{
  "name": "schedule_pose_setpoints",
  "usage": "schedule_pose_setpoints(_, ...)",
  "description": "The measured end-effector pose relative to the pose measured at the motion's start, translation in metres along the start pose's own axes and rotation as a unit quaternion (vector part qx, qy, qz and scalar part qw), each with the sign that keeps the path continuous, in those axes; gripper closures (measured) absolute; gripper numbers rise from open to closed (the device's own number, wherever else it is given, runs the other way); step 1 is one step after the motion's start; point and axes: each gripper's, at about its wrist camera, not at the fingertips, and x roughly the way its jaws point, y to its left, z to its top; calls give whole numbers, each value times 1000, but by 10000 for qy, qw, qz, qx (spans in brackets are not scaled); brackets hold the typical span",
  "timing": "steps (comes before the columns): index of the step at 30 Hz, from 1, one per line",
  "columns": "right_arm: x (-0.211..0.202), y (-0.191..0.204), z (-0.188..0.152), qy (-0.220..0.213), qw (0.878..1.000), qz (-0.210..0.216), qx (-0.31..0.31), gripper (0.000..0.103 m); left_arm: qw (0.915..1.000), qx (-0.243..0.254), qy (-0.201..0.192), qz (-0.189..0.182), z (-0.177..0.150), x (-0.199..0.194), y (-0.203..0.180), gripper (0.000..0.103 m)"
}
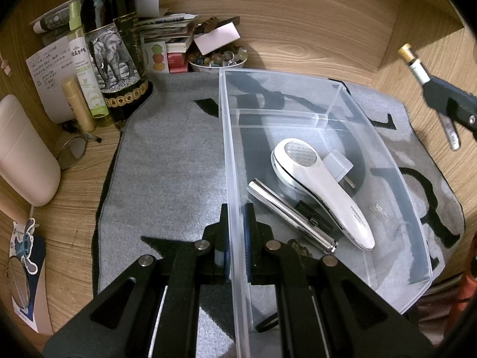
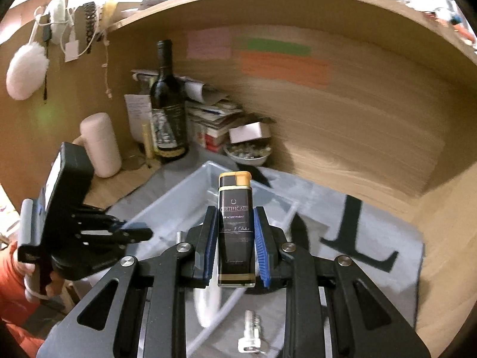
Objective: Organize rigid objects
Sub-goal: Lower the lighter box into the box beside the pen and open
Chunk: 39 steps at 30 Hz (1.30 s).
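"CERTIFICATE" lighter [image 2: 236, 232] clamped in right gripper [image 2: 235, 238]; left gripper [image 1: 235, 235] pinches bin wall [image 1: 231, 155]

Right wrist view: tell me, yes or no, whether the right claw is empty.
No: the right claw is shut on a black lighter with a gold cap, held upright between its blue pads.
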Motion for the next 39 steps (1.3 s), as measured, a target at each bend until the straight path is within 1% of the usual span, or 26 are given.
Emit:
schedule_pose_setpoints(4, 16, 11, -3, 238, 9996, 133, -77, 81, 10000, 12, -6, 8, 0, 0, -1, 96)
schedule_pose_setpoints(10, 40, 30, -12, 630, 9969, 305, -350, 81, 10000, 2, -41, -6, -1, 0, -2, 96)
schedule_pose_setpoints(17, 66, 45, -23, 1149, 9904, 479, -597, 81, 10000, 29, -52, -5, -1, 0, -1, 97)
schedule_pose_setpoints(26, 87, 41, -34, 1641, 9839, 552, -436, 81, 10000, 28, -54, -19, -1, -1, 0, 97)
schedule_pose_setpoints(35, 83, 42, -32, 1554, 9854, 536, -443, 81, 10000, 27, -51, -22, -1, -1, -1, 97)
schedule_pose_setpoints(37, 80, 43, -31, 1510, 9861, 531, -441, 80, 10000, 31, -53, -19, -1, -1, -1, 97)
schedule_pose_setpoints(39, 76, 43, -29, 1447, 9872, 508, -434, 75, 10000, 26, -51, -26, -1, -1, 0, 97)
